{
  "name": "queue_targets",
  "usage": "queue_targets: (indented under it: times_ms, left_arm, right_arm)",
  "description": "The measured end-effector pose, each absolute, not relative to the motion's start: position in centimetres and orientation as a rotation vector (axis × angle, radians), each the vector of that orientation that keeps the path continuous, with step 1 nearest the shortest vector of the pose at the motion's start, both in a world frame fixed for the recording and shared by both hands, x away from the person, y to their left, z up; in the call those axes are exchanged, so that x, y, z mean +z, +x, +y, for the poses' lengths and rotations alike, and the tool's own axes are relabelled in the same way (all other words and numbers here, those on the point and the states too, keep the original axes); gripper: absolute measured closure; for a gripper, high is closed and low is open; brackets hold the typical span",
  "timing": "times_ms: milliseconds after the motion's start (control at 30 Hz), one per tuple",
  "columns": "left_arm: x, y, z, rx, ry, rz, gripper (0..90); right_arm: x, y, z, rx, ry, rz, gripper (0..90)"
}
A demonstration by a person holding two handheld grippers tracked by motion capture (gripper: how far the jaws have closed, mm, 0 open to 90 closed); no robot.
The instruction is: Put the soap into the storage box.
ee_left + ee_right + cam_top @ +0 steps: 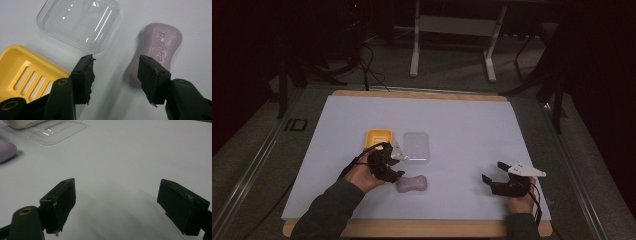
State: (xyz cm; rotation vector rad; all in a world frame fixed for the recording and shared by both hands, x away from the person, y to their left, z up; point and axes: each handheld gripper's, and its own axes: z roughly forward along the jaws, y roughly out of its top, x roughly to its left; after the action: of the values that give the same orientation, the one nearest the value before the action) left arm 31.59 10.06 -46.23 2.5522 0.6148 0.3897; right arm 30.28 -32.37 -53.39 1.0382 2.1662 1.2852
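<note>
Yellow plastic is what we meet first, going from the left: a slotted soap dish [378, 137] sits on the white sheet that covers the table [452, 120], left of the sheet's middle and well in from its left edge. Just to its right, almost touching, lies a clear plastic lid [417, 146], hollow side down as far as we can tell from the left gripper view, where it [80, 23] shines above the dish [23, 72]. On the side nearer the front edge, between dish and lid, we hold the left gripper [393, 161]; in its own view the jaws stand apart with only bare sheet between them, grasping nothing, and its tip [116, 66] hovers beside a lilac bar of soap [160, 47]. One jaw partly covers the near end of that bar, but we cannot tell whether it touches. In the high view the soap [412, 184] lies flat just right of our left hand [362, 176], closer to the front edge than the lid. Well apart, towards the front right corner, our right hand [523, 201] holds the right gripper [493, 171], released as well: in its own view the jaws gape wide over bare sheet [116, 195], with the soap [6, 150] and lid [57, 131] far off.
</note>
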Motion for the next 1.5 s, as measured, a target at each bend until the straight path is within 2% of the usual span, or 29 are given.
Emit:
queue_targets:
  times_ms: [1500]
  left_arm:
    - [-47.3,32.0,6.1,0.264,2.691,0.466,40.6]
  right_arm:
    - [-53.4,30.2,-32.4,1.290,1.039,2.160,15.1]
